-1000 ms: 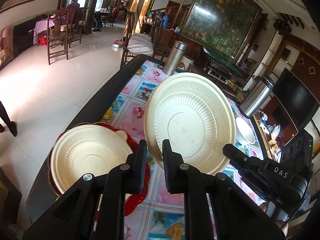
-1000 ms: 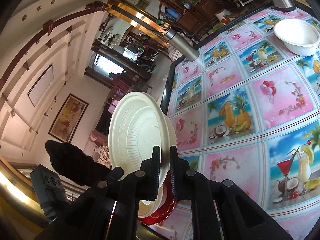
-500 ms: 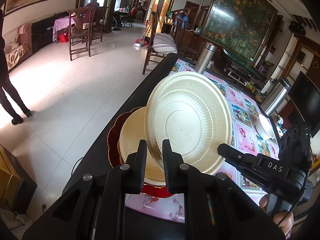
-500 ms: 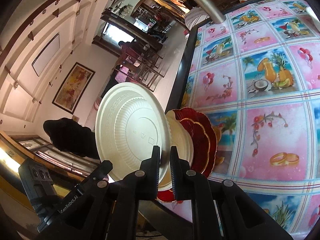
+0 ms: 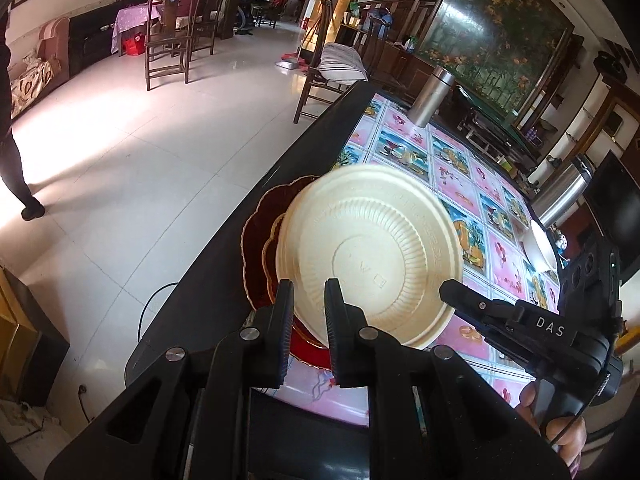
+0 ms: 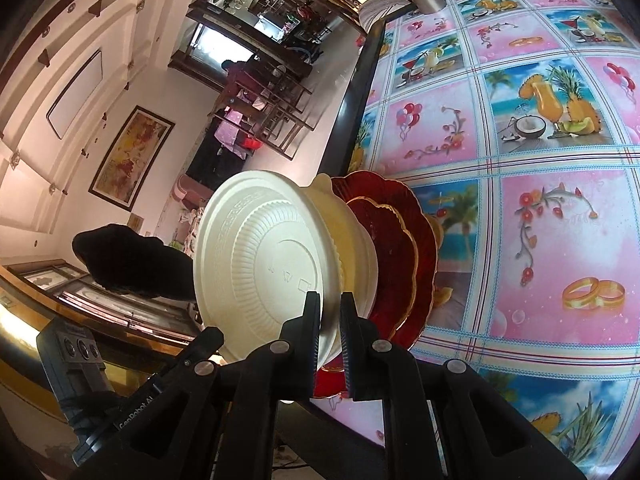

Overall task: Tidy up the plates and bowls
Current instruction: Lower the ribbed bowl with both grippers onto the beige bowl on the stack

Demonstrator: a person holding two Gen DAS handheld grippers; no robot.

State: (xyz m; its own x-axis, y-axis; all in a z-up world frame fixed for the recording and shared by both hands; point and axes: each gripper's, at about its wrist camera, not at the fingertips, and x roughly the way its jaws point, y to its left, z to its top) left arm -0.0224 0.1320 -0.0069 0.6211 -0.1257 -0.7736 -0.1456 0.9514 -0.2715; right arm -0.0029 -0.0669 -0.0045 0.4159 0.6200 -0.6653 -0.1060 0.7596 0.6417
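Both tools pinch 1 cream disposable plate [image 5: 372,264] by its rim: left tool [image 5: 308,312] on the near edge, right tool [image 6: 330,320] opposite. It hovers tilted, just above the cream plate and red scalloped plates [image 6: 400,256] stacked at the worktop [image 6: 560,200] edge.

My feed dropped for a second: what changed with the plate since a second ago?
Both grippers, left gripper and right gripper, carried the cream plate sideways until it hangs over the stack on the red plates. Both stayed clamped on its rim; the stack stayed put.

Black tongs [image 5: 308,320], silver screws, "DAS" mark
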